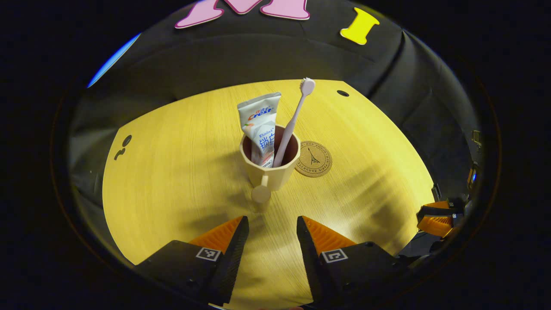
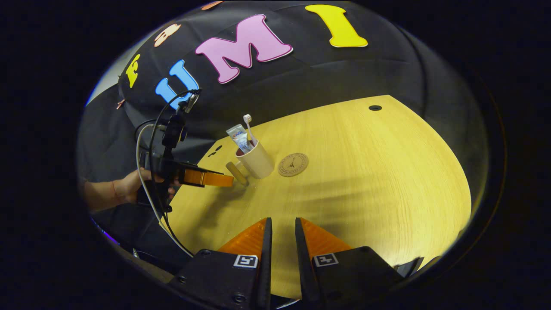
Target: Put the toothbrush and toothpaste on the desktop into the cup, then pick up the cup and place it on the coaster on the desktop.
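Two claws empty, left claw (image 1: pixel 272 224) wide near cup (image 1: pixel 269 165), right claw (image 2: pixel 280 226) narrow.

Ahead of the left claw (image 1: pixel 272 224), the cup (image 1: pixel 270 170) hides the lower ends of the toothpaste (image 1: pixel 261 127) and toothbrush (image 1: pixel 292 122). The coaster (image 1: pixel 314 159) print is too small to read. At far right, the right claw (image 1: pixel 437 219) is cut off.

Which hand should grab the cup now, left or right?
Probably left. The left gripper has its jaws open, lined up with the cup's handle just ahead. The right gripper sits farther back, jaws only slightly apart. The coaster lies right beside the cup.
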`<state>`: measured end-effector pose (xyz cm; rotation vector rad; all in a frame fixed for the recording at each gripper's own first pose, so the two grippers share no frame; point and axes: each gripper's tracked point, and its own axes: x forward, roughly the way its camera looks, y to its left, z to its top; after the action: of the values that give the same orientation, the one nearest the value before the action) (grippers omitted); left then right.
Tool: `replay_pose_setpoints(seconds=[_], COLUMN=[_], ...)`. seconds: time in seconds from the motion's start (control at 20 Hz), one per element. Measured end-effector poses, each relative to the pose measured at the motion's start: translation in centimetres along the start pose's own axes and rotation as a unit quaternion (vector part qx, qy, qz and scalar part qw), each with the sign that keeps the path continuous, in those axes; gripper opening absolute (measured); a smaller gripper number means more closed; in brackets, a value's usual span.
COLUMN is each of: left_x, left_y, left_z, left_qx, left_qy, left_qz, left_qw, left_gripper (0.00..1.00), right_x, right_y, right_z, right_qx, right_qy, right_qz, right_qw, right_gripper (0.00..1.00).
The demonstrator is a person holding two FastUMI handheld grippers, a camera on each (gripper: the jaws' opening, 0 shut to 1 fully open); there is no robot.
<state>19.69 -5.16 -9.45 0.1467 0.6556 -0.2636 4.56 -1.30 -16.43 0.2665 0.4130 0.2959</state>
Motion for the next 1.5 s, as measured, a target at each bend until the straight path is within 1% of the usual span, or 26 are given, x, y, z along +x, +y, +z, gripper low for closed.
replay_pose_setpoints(seconds=[0.1, 0.15, 0.2, 0.25, 0.3, 0.35, 0.4, 0.45, 0.55, 0.6, 0.7, 0.75, 0.85, 0.9, 0.95, 1.0, 1.05, 1.1, 1.15, 1.3, 1.35, 1.45, 1.5], left_x=[1.2, 1.8, 2.3, 2.8, 3.2, 3.6, 3.8, 4.1, 4.7, 5.0, 5.3, 5.5, 5.6, 5.6, 5.6, 5.5, 5.5, 5.4, 5.4, 5.5, 5.4, 5.1, 4.8], left_y=[0.4, 0.7, 0.9, 1.0, 1.1, 1.2, 1.0, 0.9, 0.7, 0.8, 1.1, 1.2, 1.5, 1.6, 1.7, 1.6, 1.3, 1.1, 0.9, 0.6, 0.5, 0.1, 0.2], left_z=[0.7, 1.1, 1.3, 1.5, 1.6, 1.8, 2.2, 2.5, 2.4, 2.2, 2.1, 2.1, 2.2, 2.4, 2.5, 2.5, 2.5, 2.7, 2.9, 2.7, 2.7, 3.0, 3.2], left_qx=[0.005, 0.010, 0.014, 0.019, 0.023, 0.026, 0.030, 0.034, 0.038, 0.039, 0.039, 0.038, 0.039, 0.039, 0.041, 0.041, 0.043, 0.043, 0.040, 0.036, 0.033, 0.023, 0.022], left_qy=[0.014, 0.021, 0.027, 0.035, 0.044, 0.050, 0.050, 0.052, 0.066, 0.077, 0.093, 0.101, 0.108, 0.108, 0.109, 0.111, 0.110, 0.104, 0.096, 0.086, 0.083, 0.072, 0.062], left_qz=[0.006, 0.009, 0.011, 0.013, 0.015, 0.015, 0.013, 0.013, 0.011, 0.013, 0.019, 0.021, 0.025, 0.026, 0.027, 0.025, 0.021, 0.017, 0.014, 0.003, -0.001, -0.007, -0.007], left_qw=[1.000, 1.000, 0.999, 0.999, 0.999, 0.998, 0.998, 0.998, 0.997, 0.996, 0.995, 0.994, 0.993, 0.993, 0.993, 0.993, 0.993, 0.994, 0.994, 0.996, 0.996, 0.997, 0.998], left_gripper=[0.69, 0.74, 0.69, 0.72, 0.72, 0.66, 0.65, 0.61, 0.58, 0.51, 0.51, 0.44, 0.48, 0.46, 0.36, 0.34, 0.36, 0.35, 0.30, 0.27, 0.31, 0.22, 0.22], right_x=[-0.5, -0.7, -1.0, -1.2, -1.4, -1.6, -1.8, -1.8, -1.9, -1.9, -2.1, -2.0, -1.8, -1.7, -1.6, -1.6, -1.5, -1.4, -1.4, -1.4, -1.5, -1.6, -1.6], right_y=[-1.1, -1.7, -2.2, -2.8, -3.4, -3.8, -4.1, -4.4, -4.9, -5.1, -5.2, -5.1, -5.0, -5.0, -4.9, -4.7, -4.5, -4.5, -4.3, -4.1, -4.1, -4.2, -4.3], right_z=[0.0, -0.1, -0.4, -0.5, -0.5, -0.4, -0.4, -0.4, -0.8, -0.8, -0.7, -0.7, -0.8, -0.9, -1.0, -1.0, -0.9, -1.0, -1.2, -1.4, -1.4, -1.2, -1.1], right_qx=[0.011, 0.014, 0.015, 0.018, 0.024, 0.030, 0.035, 0.038, 0.037, 0.037, 0.042, 0.042, 0.037, 0.033, 0.032, 0.033, 0.034, 0.036, 0.037, 0.033, 0.032, 0.035, 0.036], right_qy=[-0.002, -0.003, -0.004, -0.006, -0.008, -0.010, -0.013, -0.014, -0.013, -0.013, -0.017, -0.018, -0.016, -0.014, -0.012, -0.014, -0.014, -0.013, -0.012, -0.010, -0.010, -0.012, -0.013], right_qz=[-0.010, -0.016, -0.023, -0.030, -0.035, -0.038, -0.042, -0.045, -0.051, -0.053, -0.054, -0.054, -0.053, -0.054, -0.052, -0.051, -0.050, -0.050, -0.050, -0.048, -0.049, -0.050, -0.049], right_qw=[1.000, 1.000, 1.000, 0.999, 0.999, 0.999, 0.998, 0.998, 0.998, 0.998, 0.998, 0.997, 0.998, 0.998, 0.998, 0.998, 0.998, 0.998, 0.998, 0.998, 0.998, 0.998, 0.998], right_gripper=[0.32, 0.32, 0.32, 0.32, 0.32, 0.32, 0.32, 0.32, 0.32, 0.32, 0.32, 0.32, 0.32, 0.32, 0.32, 0.32, 0.32, 0.32, 0.32, 0.32, 0.32, 0.32, 0.32])
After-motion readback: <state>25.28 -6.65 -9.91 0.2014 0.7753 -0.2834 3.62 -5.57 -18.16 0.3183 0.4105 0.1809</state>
